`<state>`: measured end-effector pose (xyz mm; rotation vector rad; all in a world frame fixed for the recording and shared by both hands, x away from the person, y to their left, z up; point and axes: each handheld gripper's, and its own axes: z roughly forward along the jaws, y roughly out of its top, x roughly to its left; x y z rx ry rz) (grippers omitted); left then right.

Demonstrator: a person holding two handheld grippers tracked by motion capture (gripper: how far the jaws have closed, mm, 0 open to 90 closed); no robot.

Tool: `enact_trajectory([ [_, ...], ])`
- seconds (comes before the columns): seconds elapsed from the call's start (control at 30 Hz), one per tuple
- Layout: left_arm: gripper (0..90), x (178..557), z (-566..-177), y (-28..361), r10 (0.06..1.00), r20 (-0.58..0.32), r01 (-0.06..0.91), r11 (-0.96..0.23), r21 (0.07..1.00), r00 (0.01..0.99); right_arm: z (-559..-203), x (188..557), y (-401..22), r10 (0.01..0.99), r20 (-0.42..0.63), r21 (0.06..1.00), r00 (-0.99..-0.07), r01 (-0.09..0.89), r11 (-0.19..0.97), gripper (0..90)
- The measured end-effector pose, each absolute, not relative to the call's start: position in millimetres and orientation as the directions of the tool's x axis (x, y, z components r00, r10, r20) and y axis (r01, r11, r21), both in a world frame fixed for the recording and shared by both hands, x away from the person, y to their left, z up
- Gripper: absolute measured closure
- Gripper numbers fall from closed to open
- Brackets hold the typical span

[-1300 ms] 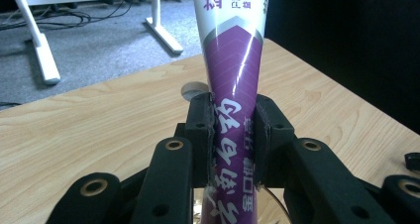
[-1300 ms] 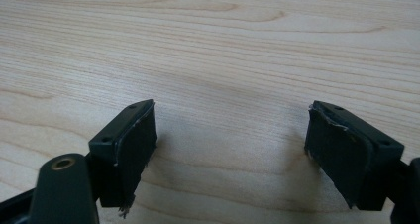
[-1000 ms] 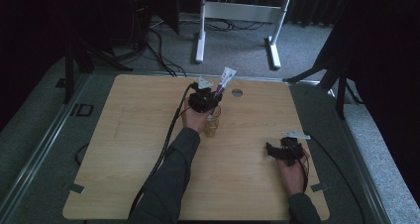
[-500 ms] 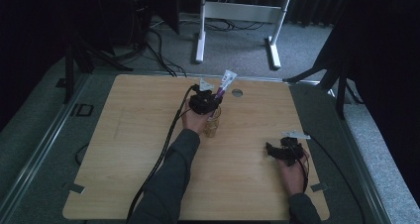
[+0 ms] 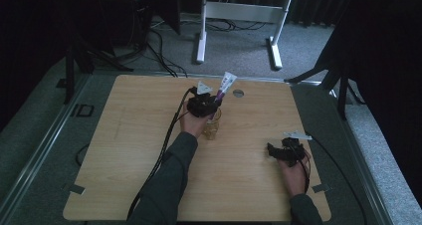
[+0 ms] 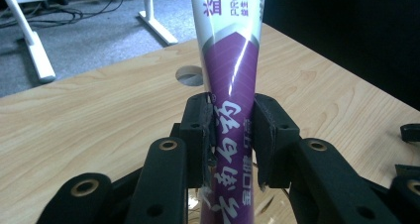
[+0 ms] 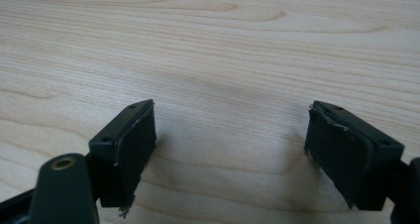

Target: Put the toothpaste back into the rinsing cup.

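I see the tube [image 6: 232, 110], purple below and white above with printed characters, running up the middle of the left gripper view, from the bottom edge out past the top edge. My left gripper [image 6: 232, 135] has it pinched: the two black pads press against the tube's sides, one on each, with no gap showing. In the high view the same tube [image 5: 225, 85] sits just above centre of the frame, tilted so its white end leans to the upper right, and the left gripper [image 5: 203, 104] holds it there over a small clear glass [image 5: 212, 129]. The tube's lower end reaches down toward the glass mouth, but I cannot tell whether it touches the glass. My left hand [image 5: 193, 124] and dark sleeve [image 5: 164, 185] come up from the bottom centre of the frame.

The table [image 5: 129, 150] is pale wood, with a round hole [image 5: 238, 92] near its far edge, just right of the tube's tip.

My right gripper [image 5: 284, 150] is in the lower right of the high view, well apart from the tube. In the right gripper view its jaws stand wide apart with nothing between them, bare wood grain below. The right gripper [image 7: 230, 144] looks close to the tabletop.
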<state>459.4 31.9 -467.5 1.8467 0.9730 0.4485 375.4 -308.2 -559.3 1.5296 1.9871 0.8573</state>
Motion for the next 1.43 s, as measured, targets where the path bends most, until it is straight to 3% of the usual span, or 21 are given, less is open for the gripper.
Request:
enact_trajectory([
  [0.5, 72.2, 451.1, -468.1, 32.9, 0.785, -0.055, 0.412, -0.263, 0.873, 0.617, -559.3, 375.4, -308.2, 0.967, -0.003, 0.729, -0.255, 0.662, 0.176, 19.5],
  [0.73, 71.7, 448.9, -473.4, 38.5, 0.785, -0.075, 0.431, -0.256, 0.865, 0.615, -559.2, 375.4, -308.2, 0.967, -0.002, 0.729, -0.255, 0.662, 0.176, 19.5],
  [1.43, 43.8, 413.1, -471.5, 82.2, 0.809, -0.13, 0.439, -0.17, 0.882, 0.574, -559.3, 375.5, -308.1, 0.967, -0.002, 0.729, -0.256, 0.662, 0.177, 19.5],
])
